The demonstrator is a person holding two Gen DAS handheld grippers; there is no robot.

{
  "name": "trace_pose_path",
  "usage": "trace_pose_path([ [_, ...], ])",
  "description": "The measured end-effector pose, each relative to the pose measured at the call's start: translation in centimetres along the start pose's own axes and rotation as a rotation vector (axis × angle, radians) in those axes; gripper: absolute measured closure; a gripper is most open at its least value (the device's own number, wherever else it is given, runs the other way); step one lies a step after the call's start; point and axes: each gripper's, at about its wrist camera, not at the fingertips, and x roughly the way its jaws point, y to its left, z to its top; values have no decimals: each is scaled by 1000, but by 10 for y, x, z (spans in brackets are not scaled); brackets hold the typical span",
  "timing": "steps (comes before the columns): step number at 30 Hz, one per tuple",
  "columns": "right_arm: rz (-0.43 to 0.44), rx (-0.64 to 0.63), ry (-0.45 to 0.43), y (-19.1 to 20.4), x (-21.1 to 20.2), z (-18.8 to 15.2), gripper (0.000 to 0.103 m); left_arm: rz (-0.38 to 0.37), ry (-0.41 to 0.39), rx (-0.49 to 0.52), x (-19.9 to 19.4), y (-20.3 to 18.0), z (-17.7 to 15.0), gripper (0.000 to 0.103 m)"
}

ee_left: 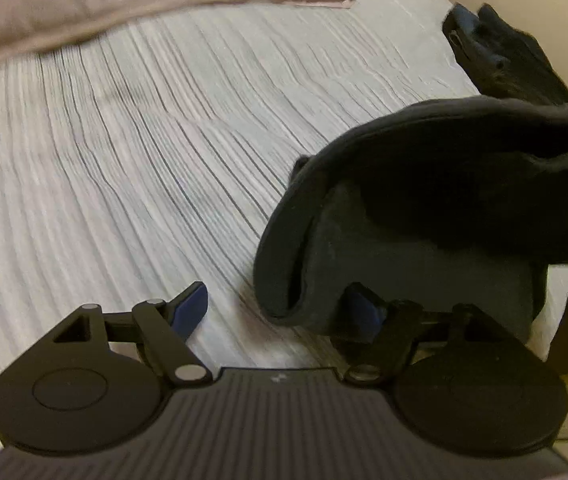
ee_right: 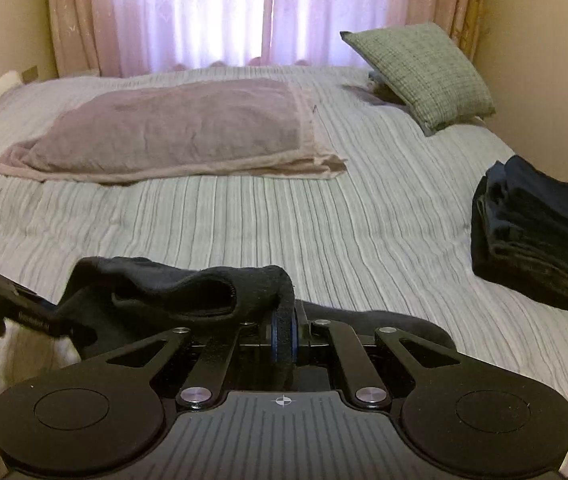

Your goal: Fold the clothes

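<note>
Risk: right gripper clamps one thin hem of the dark garment at the bed's near edge; left gripper gapes, so the fold may slip or sag.

Left gripper agape — right gripper clamped

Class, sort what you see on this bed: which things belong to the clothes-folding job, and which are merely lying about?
Job: dark garment, held in the right tongs; open left tongs; folded stack.

Lying about: pink towel, green cushion, curtains.
</note>
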Motion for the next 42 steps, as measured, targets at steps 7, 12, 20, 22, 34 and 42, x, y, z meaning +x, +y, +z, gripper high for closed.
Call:
trace_pose_path([
  [7,30,-31,-61,9,-32,19,101,-17,-111,-24,-56,-11,11,94],
  [12,47,-65,-210,53,-94,45,101,19,-290,111,-146,-23,44,95],
  [20,199,-40,-466,219,-215,59,101,154,-634,324,-341,3,76,95],
  [22,296,-23,-514,266,-238,63,101,212,-698,387,-393,14,71,95],
  [34,498,136,-959,331,-358,124,101,547,-1042,655,-677,-4,91,95],
  [42,177,382,-802,204,-290,72,101,454,-983,865,-594,-117,150,95],
])
